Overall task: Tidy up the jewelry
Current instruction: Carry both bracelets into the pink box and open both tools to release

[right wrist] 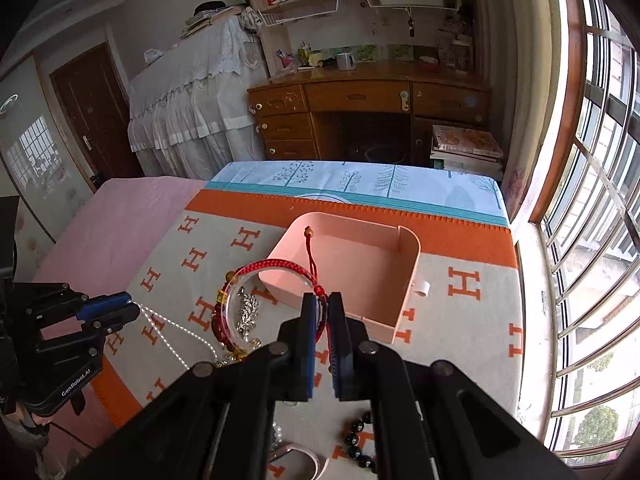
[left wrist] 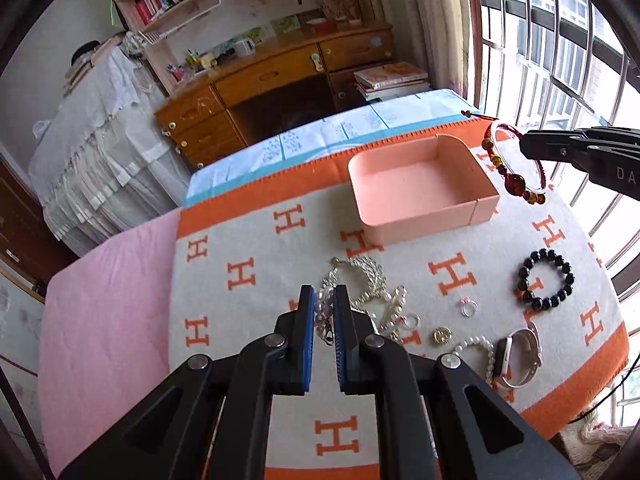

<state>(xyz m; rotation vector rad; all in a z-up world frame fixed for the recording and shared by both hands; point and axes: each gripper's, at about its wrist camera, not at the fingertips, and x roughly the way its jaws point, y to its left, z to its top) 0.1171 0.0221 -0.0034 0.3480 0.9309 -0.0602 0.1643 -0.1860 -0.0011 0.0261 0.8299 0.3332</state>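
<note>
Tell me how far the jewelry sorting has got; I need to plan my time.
Nothing looks done: the pink box holds nothing. In hand: the right gripper holds a red cord bracelet in the air near the box, and the left gripper pinches a pearl necklace. Left on the blanket: black bead bracelet, watch, ring, silver pieces.

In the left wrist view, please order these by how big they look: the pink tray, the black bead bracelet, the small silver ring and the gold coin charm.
1. Pink tray, clearly the largest.
2. Black bead bracelet.
3. Small silver ring and gold coin charm: they look about alike, so I do not rank them.
</note>
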